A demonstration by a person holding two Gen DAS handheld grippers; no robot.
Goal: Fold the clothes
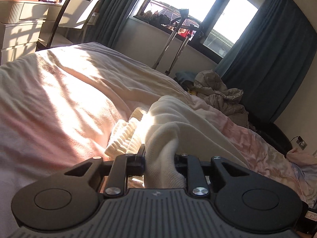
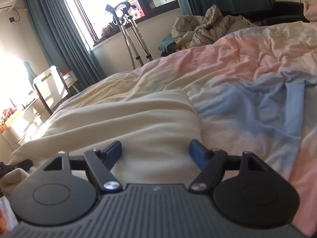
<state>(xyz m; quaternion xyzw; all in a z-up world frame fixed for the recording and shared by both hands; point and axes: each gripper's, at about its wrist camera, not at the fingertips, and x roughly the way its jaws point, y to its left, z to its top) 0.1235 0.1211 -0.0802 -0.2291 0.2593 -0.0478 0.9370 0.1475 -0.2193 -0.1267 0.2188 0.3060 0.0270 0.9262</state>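
A cream knit sweater lies on the bed, its ribbed hem in sunlight. My left gripper is shut on a fold of the sweater, which bulges up between the fingers and hides the right finger. In the right wrist view the sweater spreads flat across the bed. My right gripper is open, its blue pads just above the sweater's near part, holding nothing. The other gripper's dark tip shows at the far left by the sweater's edge.
The bed has a pink, cream and blue duvet. A crumpled grey quilt lies at the far side. A garment steamer stand is by the window. A desk and chair stand beyond the bed.
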